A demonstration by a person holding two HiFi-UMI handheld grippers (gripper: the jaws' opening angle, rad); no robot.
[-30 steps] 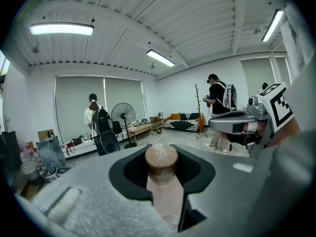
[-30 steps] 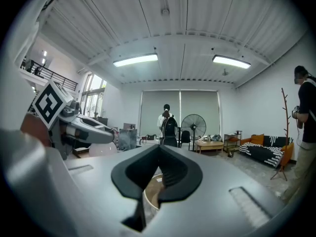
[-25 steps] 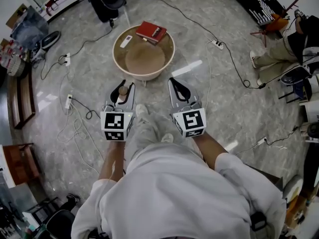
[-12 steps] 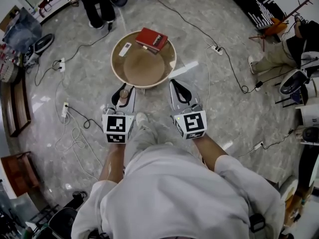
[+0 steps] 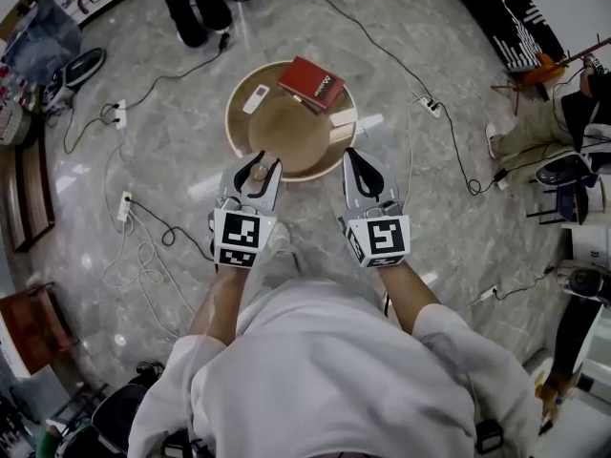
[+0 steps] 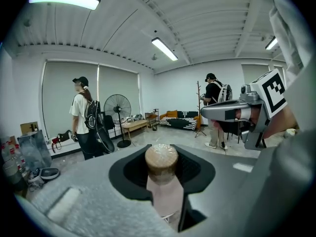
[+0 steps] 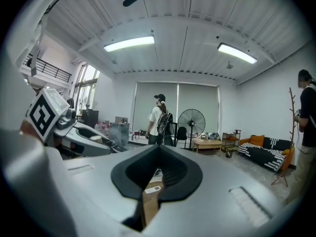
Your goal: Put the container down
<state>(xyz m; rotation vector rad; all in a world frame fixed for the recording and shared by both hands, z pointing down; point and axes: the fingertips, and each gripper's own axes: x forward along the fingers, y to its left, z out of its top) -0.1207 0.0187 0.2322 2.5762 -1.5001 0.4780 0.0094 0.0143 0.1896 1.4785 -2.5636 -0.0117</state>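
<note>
Clamping a pale container [image 6: 163, 191] with a round brown cap, the left gripper [image 5: 254, 165] holds it upright over the near edge of the round wooden bench [image 5: 286, 130]. The right gripper [image 5: 359, 158] hangs just to its right, jaws together with nothing between them. A red book [image 5: 312, 82] and a white remote [image 5: 255, 98] lie on the bench's far side.

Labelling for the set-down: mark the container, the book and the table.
container [image 6: 161, 158]: left gripper view, on its brown round top.
book [image 5: 312, 82]: head view, middle of its red cover.
table [image 5: 286, 134]: head view, bare part of the top.
</note>
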